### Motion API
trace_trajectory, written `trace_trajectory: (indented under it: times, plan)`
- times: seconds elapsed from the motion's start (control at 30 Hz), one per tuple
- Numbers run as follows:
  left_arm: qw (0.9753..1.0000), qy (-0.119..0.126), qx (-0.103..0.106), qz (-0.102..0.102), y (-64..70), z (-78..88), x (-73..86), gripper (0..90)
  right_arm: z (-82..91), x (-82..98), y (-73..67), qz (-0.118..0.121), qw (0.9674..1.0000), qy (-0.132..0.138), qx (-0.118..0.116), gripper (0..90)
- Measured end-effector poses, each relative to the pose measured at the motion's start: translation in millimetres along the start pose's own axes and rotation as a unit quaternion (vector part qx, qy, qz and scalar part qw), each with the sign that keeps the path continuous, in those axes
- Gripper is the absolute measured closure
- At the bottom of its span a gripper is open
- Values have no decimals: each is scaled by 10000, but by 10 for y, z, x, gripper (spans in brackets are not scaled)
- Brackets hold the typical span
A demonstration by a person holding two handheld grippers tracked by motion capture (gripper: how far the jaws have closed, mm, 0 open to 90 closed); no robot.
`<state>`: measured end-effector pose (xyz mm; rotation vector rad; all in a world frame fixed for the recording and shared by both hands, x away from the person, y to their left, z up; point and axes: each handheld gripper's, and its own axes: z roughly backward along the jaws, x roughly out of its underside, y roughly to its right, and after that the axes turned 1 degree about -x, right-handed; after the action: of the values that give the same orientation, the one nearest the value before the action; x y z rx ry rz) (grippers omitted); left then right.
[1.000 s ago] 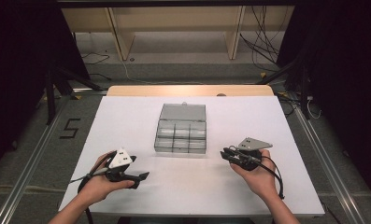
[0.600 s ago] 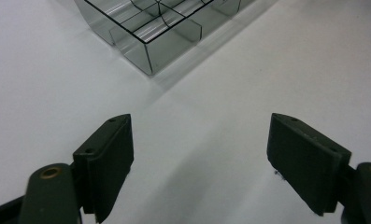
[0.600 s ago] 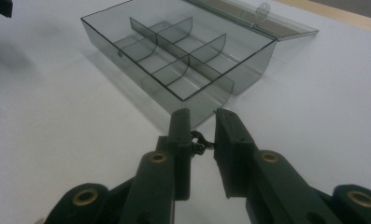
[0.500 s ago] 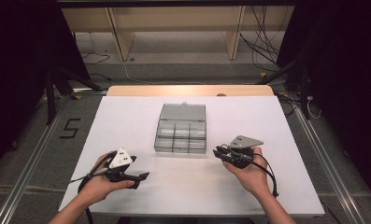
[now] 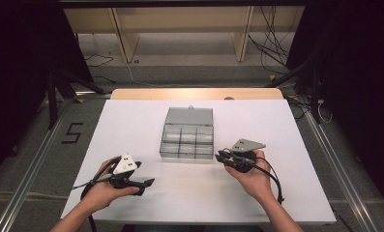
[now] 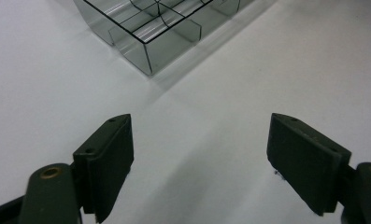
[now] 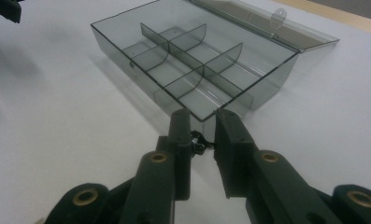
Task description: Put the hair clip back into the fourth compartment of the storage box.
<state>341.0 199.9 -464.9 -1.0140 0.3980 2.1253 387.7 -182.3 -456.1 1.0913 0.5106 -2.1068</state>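
Observation:
A clear grey plastic compartment box stands in the middle of the white table, its lid folded back flat on the far side and its cells empty. My right gripper rests just right of the box's near right corner. In the right gripper view its jaws stand close together, pointing at the box, and pinch a tiny dark part. My left gripper sits at the near left, open with nothing between its jaws; the box corner lies ahead of it.
Beyond the table's far wooden edge are a wooden shelf frame and loose cables on the floor. A "5" is marked on the floor at the left. Dark stands flank the table.
My right gripper has slid left across the table toward the box's near right corner. The left gripper has stayed put.

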Motion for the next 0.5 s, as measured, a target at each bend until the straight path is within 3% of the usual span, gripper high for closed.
trace_trajectory:
  times: [0.5]
  plan:
    - [10000,-5,6,-1,-1,-1,0,226,-123,-96,-61,75,9999,3,-88,775]
